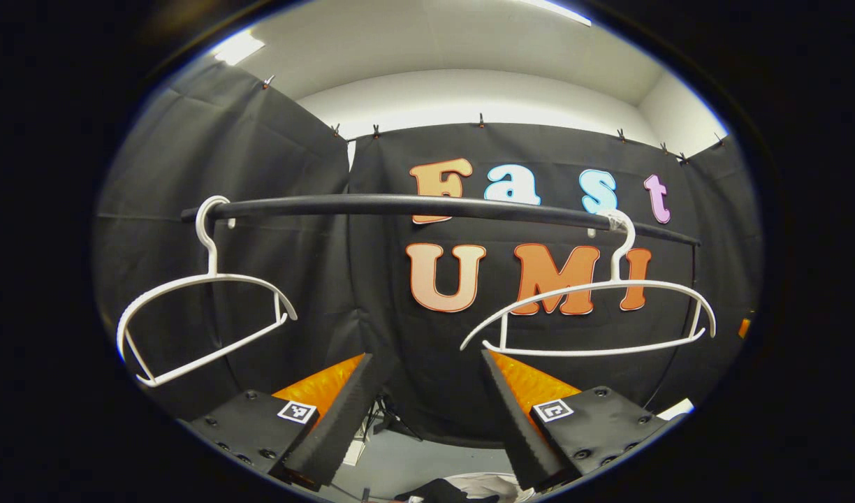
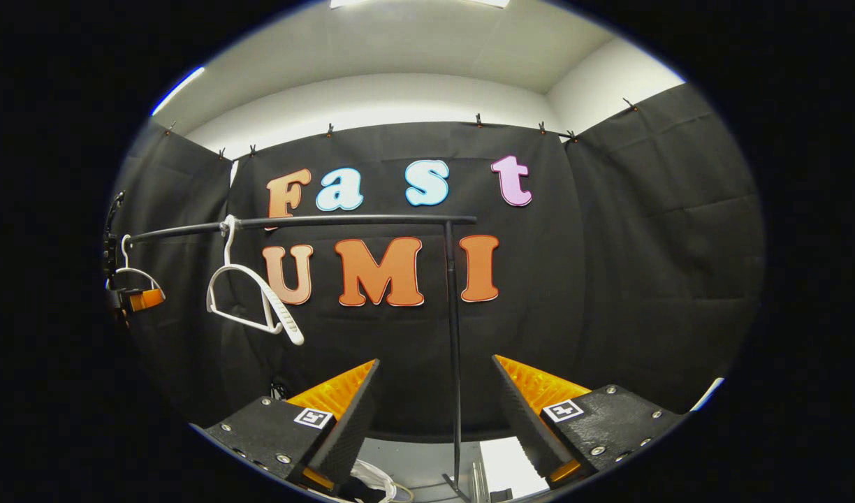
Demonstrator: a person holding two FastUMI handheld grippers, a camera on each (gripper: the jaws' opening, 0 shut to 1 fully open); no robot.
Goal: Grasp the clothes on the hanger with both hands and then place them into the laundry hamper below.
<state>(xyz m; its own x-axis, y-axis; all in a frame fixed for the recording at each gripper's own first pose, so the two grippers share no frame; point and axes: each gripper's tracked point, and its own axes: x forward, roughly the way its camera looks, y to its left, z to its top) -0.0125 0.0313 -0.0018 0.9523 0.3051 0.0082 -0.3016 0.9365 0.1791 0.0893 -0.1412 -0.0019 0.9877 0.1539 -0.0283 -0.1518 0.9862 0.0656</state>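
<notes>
Two bare white hangers hang on the black rail [image 1: 427, 206]: one hanger [image 1: 204, 307] on the left and another hanger [image 1: 595, 314] on the right, with no garment on either. My left gripper [image 1: 427, 358] is open and empty, below the rail between the two hangers. At the bottom edge of the left gripper view lies a dark garment [image 1: 434, 492] next to something white [image 1: 494, 483], perhaps the hamper. My right gripper [image 2: 436, 362] is open and empty too, well back from the rail [image 2: 302, 222]. The same hangers [image 2: 253, 300] appear at its left.
The rail's upright post [image 2: 455, 349] stands just ahead of my right gripper, between its fingers. The other gripper [image 2: 133, 299] is at the far left of the right gripper view. White cables [image 2: 375, 480] lie on the floor. Black cloth walls close the booth.
</notes>
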